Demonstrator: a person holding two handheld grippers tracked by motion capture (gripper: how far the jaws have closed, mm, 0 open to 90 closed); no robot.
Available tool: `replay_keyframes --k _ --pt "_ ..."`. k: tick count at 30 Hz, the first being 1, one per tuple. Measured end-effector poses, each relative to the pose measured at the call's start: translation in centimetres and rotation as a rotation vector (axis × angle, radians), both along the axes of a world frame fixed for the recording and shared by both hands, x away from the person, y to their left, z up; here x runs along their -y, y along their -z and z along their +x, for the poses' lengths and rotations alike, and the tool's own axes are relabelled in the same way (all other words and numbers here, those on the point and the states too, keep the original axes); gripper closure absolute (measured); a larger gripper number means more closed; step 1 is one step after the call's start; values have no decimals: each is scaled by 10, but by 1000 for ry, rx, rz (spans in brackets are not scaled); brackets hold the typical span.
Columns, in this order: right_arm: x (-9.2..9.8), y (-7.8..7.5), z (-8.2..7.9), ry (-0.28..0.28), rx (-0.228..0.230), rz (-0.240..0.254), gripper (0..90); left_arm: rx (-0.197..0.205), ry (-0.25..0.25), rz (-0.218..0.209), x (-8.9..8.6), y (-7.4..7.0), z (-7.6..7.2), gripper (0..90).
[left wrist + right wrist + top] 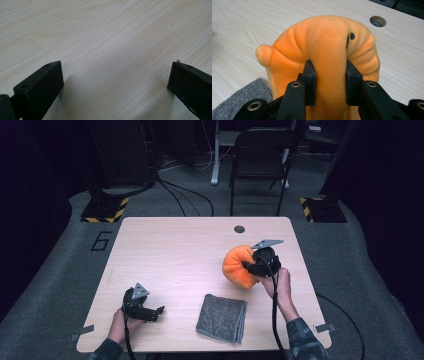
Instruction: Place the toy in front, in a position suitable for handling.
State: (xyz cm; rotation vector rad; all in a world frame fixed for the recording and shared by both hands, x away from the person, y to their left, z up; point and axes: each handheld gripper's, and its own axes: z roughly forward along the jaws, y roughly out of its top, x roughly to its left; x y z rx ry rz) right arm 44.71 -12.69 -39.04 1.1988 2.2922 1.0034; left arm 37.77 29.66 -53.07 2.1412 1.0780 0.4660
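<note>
Right of centre in the high view, the right gripper is clamped on the orange plush toy, with the grey cloth lying lower-left of it, while the left gripper rests with jaws apart at lower left.

A dark "6" on the grey floor, left of the table

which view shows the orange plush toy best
The right gripper view: the orange plush toy sits close up, its ridges and black eye clear, pinched between the right gripper pads. The high view shows it small above the table, partly behind the gripper. The left gripper view looks at bare tabletop.
</note>
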Motion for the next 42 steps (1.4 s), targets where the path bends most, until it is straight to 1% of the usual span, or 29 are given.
replay_keyframes --k 1,2,4,6,7,8,9,10,11,12,13,15,17,19,21,22,24,27,28,30,31,32,33,35,36,38,39,40,42 --pt "-1 0 0 16 -5 5 678 0 0 0 0 0 0 0" --pt "-1 0 0 16 -5 5 678 0 0 0 0 0 0 0" --pt "-7 1 1 76 -16 20 673 0 0 0 0 0 0 0" --pt "-11 2 2 95 -13 22 673 1 1 2 0 0 0 0" --pt "-13 2 2 115 -24 36 667 0 0 0 0 0 0 0" --pt "-13 2 2 115 -24 36 667 0 0 0 0 0 0 0" --pt "-16 3 2 135 -27 39 662 0 -1 0 0 0 0 0" --pt "-19 4 3 148 -17 37 658 0 -1 0 0 0 0 0" --pt "-21 5 3 166 -19 41 656 0 0 1 0 0 0 0" --pt "-25 7 3 202 -15 55 652 0 -1 0 0 0 0 0" --pt "-28 8 4 217 -20 62 652 0 -1 0 0 0 0 0" --pt "-29 10 5 220 -20 68 650 0 0 0 0 0 0 0" --pt "-35 14 6 260 -19 77 649 0 -1 0 0 0 0 0" --pt "-36 15 6 266 -15 80 647 1 0 2 0 0 0 0" --pt "-42 20 7 295 -28 85 626 1 0 2 0 0 0 0" --pt "-43 22 6 309 -23 94 623 0 -1 0 0 0 0 0" --pt "-44 24 6 313 -19 98 621 0 0 1 0 0 0 0" --pt "-51 30 6 344 -22 100 620 0 -1 1 0 0 0 0" --pt "-52 32 6 355 -16 109 619 1 0 1 0 0 0 0" --pt "-55 35 6 366 -13 100 616 0 -1 0 0 0 0 0" --pt "-59 39 6 374 -7 88 603 0 -1 0 0 0 0 0" --pt "-59 39 6 374 -7 88 603 1 0 2 0 0 0 0" --pt "-61 47 7 382 -14 74 589 1 0 2 0 0 0 0" --pt "-61 58 9 391 -33 70 574 0 -1 0 0 0 0 0" --pt "-61 62 9 394 -31 71 566 1 0 2 0 0 0 0" --pt "-61 63 8 394 -23 75 555 1 1 3 0 0 0 0" --pt "-61 64 8 385 -13 72 495 1 0 2 0 0 0 0" --pt "-61 64 8 385 -13 72 495 2 1 3 0 0 0 0" --pt "-62 62 7 381 -5 61 408 0 -1 0 0 0 0 0"
